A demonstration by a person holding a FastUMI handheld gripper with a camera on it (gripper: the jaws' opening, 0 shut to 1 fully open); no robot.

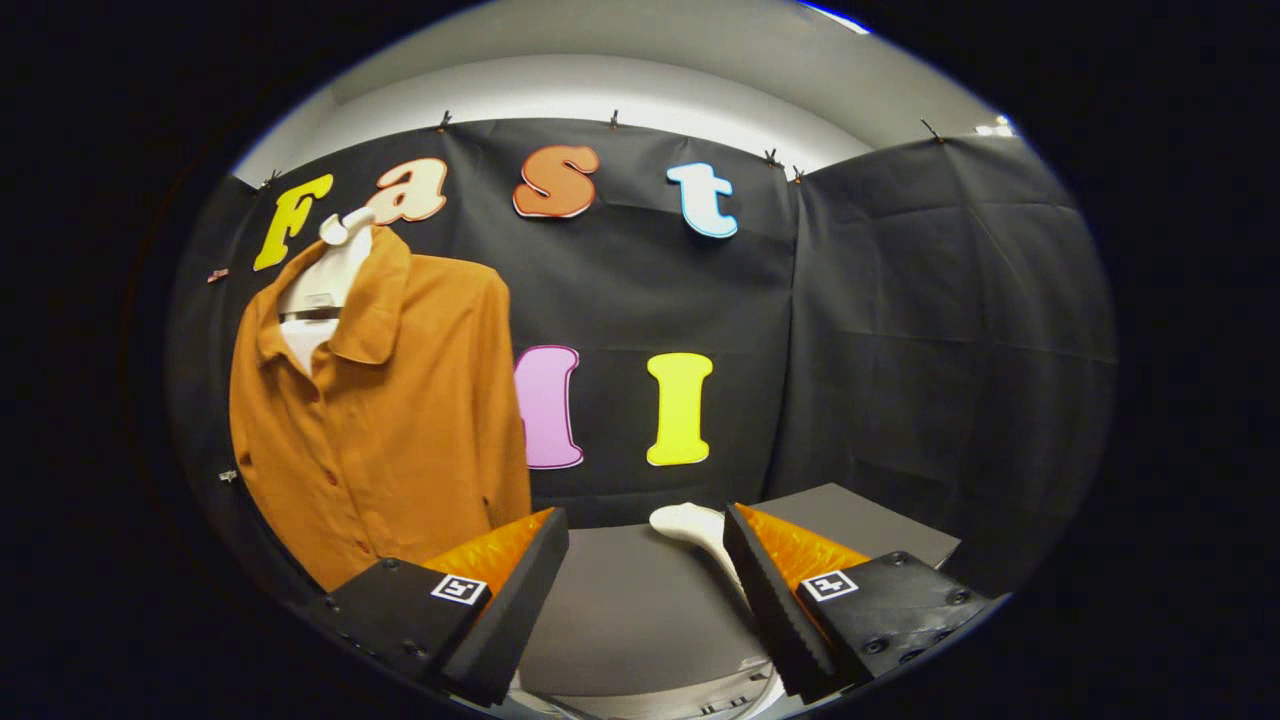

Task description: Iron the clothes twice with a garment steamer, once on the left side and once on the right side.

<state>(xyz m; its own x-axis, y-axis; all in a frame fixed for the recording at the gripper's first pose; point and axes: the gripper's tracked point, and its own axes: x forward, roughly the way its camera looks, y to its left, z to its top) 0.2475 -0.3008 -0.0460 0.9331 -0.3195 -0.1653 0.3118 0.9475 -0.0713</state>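
Observation:
An orange button-up shirt (385, 410) hangs on a white hanger (345, 228) against the booth wall, up and to the left of my fingers. A white garment steamer (697, 527) lies on the dark table (630, 610), just ahead of my right finger and partly hidden behind it. My gripper (645, 570) is open, its fingers wide apart over the table with nothing between them. The left fingertip overlaps the shirt's lower hem in the view.
The table's far right corner (880, 520) sits close to the side wall of black cloth. A white rounded part (690, 700) shows below, between the finger bases.

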